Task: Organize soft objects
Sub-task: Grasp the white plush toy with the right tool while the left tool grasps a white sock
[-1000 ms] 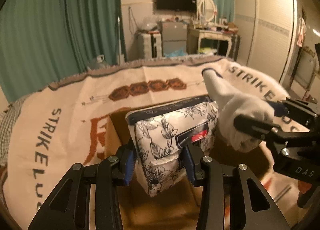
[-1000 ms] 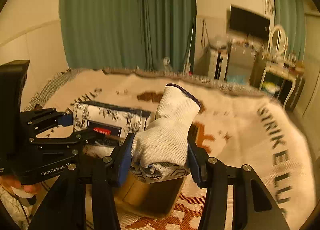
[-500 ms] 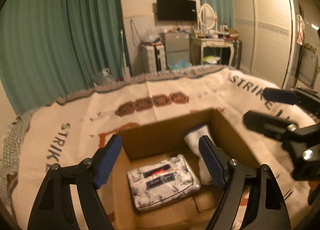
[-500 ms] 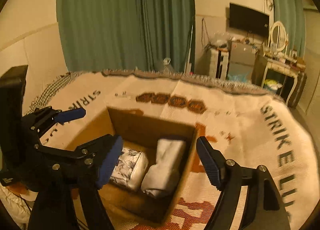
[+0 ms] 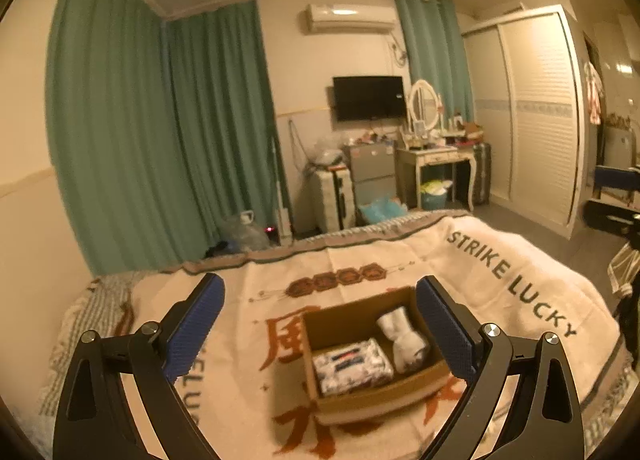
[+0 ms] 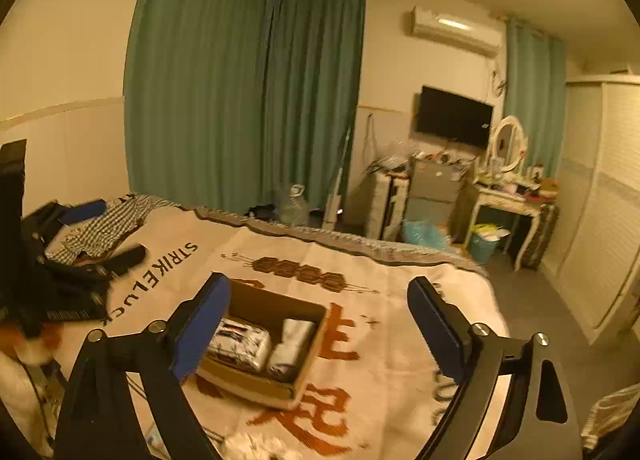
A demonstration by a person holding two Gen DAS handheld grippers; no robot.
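Floral tissue pack (image 5: 351, 367) and rolled white glove (image 5: 402, 338) now lie side by side inside cardboard box (image 5: 380, 396) on bed blanket (image 5: 520, 284). Both dropped a second ago. Left tongs (image 5: 320, 336) and right tongs (image 6: 320, 334) just spread wide, empty, lifted clear above box. Placement likely done.

The left gripper (image 5: 320, 314) has two matte black fingers (image 5: 120, 380) built as angular frames with triangular cut-outs, each studded with round silver screws (image 5: 150, 327). Textured blue pads (image 5: 196, 326) line their inner faces. The right gripper (image 6: 318, 318) is built the same: black skeletal fingers (image 6: 512, 384), silver screws (image 6: 479, 328), blue pads (image 6: 200, 330). In the right wrist view, the left gripper's black body carries small white lettering, too blurred to read.
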